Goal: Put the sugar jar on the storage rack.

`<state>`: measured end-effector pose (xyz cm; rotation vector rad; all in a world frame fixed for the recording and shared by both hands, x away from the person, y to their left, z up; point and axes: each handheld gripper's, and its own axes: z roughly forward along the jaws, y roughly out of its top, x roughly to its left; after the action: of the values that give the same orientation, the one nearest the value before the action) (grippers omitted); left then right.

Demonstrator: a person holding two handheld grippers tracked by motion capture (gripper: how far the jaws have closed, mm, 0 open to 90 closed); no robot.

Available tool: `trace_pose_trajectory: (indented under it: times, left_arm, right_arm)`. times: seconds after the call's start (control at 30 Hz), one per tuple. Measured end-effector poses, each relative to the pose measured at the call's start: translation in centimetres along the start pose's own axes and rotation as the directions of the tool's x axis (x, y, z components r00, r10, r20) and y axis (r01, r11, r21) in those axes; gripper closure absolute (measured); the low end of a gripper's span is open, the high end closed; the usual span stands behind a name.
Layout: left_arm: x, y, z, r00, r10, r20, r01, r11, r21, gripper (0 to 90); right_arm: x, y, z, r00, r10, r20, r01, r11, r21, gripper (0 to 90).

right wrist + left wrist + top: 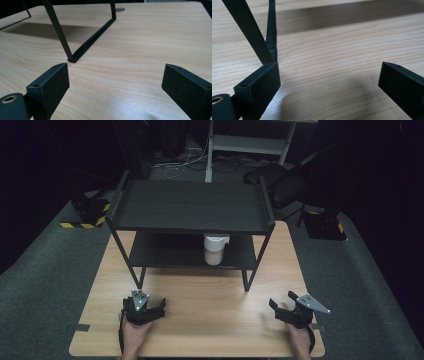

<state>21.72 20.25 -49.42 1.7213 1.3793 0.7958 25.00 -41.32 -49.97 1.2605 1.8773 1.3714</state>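
Two hands reach in from the near edge of a light wooden tabletop [200, 320], each holding a black claw low over the wood. The left claw [150, 307] sits near the front left leg of a black two-tier shelf rack [192, 210]; its jaws stand wide apart with bare wood between them. In the left gripper view, the left claw [329, 80] has one jaw just beside the foot of the rack leg [249, 32]; whether they touch is unclear. The right claw [282, 306] rests toward the front right corner, jaws also spread wide and holding nothing. In the right gripper view, the right claw [115, 82] faces the rack's right front leg and base bar [92, 37], a little apart from them. A white container [216, 247] stands on the rack's lower shelf, its top hidden by the upper shelf. The forearms are cut off at the frame's bottom edge. The surrounding room is dark and hard to make out.
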Motion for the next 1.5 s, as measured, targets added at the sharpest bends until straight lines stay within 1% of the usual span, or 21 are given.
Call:
trace_pose_trajectory:
  times: [0.13,0.37,0.63,1.2,1.5]
  left_arm:
    - [-0.04,0.01,0.02,1.0000,0.005,0.000,-0.005,1.0000,0.001,4.3]
    - [-0.07,0.02,0.02,1.0000,0.003,-0.002,-0.003,1.0000,0.002,4.3]
    - [-0.18,0.07,0.05,1.0000,0.002,-0.008,-0.002,1.0000,0.005,4.2]
    - [-0.23,0.15,0.12,0.9999,0.005,-0.010,-0.005,0.9999,0.011,4.2]
    - [-0.18,0.09,0.07,1.0000,-0.001,-0.008,0.001,1.0000,0.006,4.2]
  right_arm:
    - [-0.02,-0.09,-0.04,0.9999,0.009,0.007,-0.009,1.000,-0.001,7.2]
    - [0.08,0.04,0.05,0.9999,0.006,0.013,-0.007,1.000,0.012,7.2]
    - [0.35,0.32,0.26,0.9997,-0.016,0.019,0.015,0.999,0.037,7.3]
    - [0.56,0.40,0.33,0.9992,-0.027,0.027,0.026,0.999,0.046,7.3]
    - [0.64,0.41,0.34,0.9990,-0.030,0.032,0.028,0.998,0.048,7.3]
